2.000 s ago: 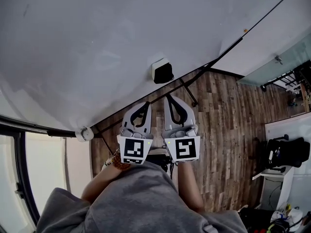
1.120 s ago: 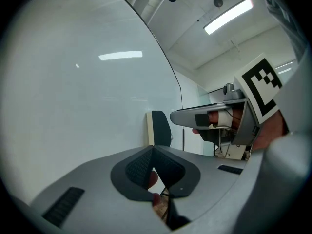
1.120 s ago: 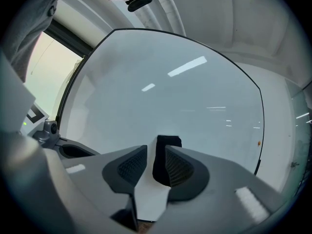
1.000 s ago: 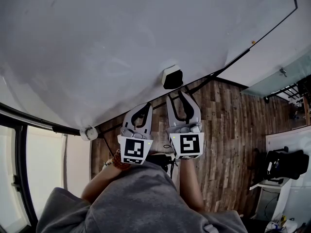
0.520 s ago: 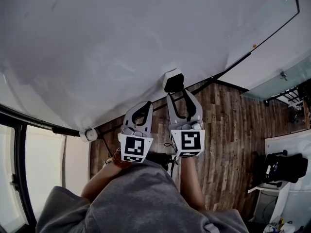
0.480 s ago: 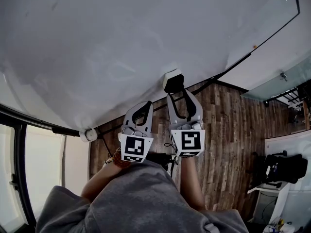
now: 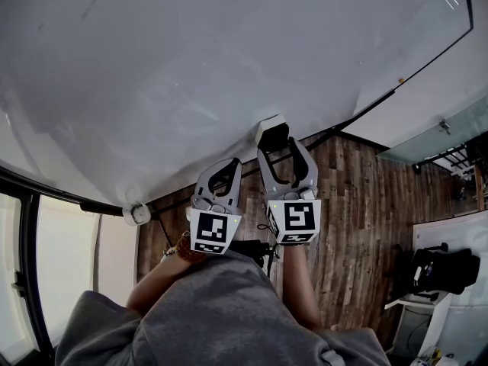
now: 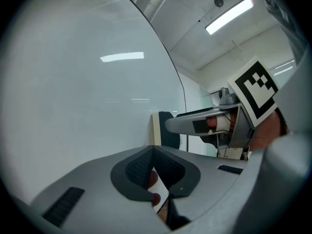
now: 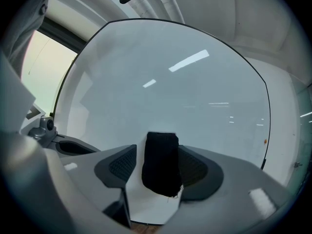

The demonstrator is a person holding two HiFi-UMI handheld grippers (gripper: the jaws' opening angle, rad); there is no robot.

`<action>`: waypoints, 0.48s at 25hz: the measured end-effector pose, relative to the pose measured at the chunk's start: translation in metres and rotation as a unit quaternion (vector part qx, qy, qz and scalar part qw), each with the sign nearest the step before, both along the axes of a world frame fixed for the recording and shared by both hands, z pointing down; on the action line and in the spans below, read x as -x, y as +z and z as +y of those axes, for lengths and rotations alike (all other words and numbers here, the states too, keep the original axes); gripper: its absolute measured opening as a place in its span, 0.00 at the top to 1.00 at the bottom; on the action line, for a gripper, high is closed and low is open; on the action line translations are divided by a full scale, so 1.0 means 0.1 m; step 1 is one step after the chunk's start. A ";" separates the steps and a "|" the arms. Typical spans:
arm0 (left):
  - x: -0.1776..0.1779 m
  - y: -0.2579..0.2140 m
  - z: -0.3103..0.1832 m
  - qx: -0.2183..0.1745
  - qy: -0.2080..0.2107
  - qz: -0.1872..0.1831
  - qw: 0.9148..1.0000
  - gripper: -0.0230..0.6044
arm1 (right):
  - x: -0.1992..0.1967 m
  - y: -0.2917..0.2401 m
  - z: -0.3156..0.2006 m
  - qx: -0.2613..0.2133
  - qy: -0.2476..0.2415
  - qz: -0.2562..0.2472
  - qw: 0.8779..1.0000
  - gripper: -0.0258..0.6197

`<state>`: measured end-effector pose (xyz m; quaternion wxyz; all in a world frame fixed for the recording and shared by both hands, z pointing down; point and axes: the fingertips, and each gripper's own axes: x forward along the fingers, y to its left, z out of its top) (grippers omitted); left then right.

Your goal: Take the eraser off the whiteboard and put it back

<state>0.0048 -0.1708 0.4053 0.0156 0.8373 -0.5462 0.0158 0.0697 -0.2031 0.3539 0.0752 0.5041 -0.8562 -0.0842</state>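
The eraser point(image 7: 272, 134), black with a pale back, sticks on the whiteboard point(image 7: 191, 75) near its lower edge. My right gripper point(image 7: 277, 147) points level at the board and its jaws are opening, with the eraser point(image 9: 161, 169) between them. A gap shows at the left pad; the right pad point(image 9: 195, 168) lies close beside the eraser. My left gripper point(image 7: 227, 163) hangs just left of it, shut and empty, a little short of the board. In the left gripper view, that gripper point(image 8: 152, 149) has its tips together, with the eraser point(image 8: 163, 129) beyond them.
Wooden floor point(image 7: 351, 204) lies below the board, crossed by the stand's dark legs point(image 7: 335, 136). A white round fitting point(image 7: 136, 213) sits at the board's lower left corner. A window point(image 7: 61, 273) is at the left and a black chair point(image 7: 442, 269) at the right.
My right gripper has moved up to the board; its jaws have spread and now flank the eraser, which stood clear of them before. The left gripper has kept still.
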 end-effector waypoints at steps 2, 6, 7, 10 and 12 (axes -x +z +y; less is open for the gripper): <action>0.00 0.00 -0.02 -0.001 0.000 0.000 1.000 0.95 | 0.00 0.02 -0.03 0.003 0.000 0.001 1.000 0.54; 0.01 0.02 -0.05 -0.001 -0.003 0.001 1.000 0.95 | -0.01 0.08 -0.08 0.009 0.004 0.001 1.000 0.51; 0.01 0.02 -0.06 0.000 -0.003 0.001 1.000 0.95 | -0.01 0.09 -0.09 0.010 0.003 0.001 1.000 0.51; -0.01 0.01 -0.09 0.000 -0.003 0.000 1.000 0.95 | 0.01 0.11 -0.13 0.014 -0.001 0.004 1.000 0.51; -0.02 0.01 -0.11 0.000 -0.002 0.000 1.000 0.95 | 0.02 0.12 -0.15 0.016 -0.003 0.005 1.000 0.51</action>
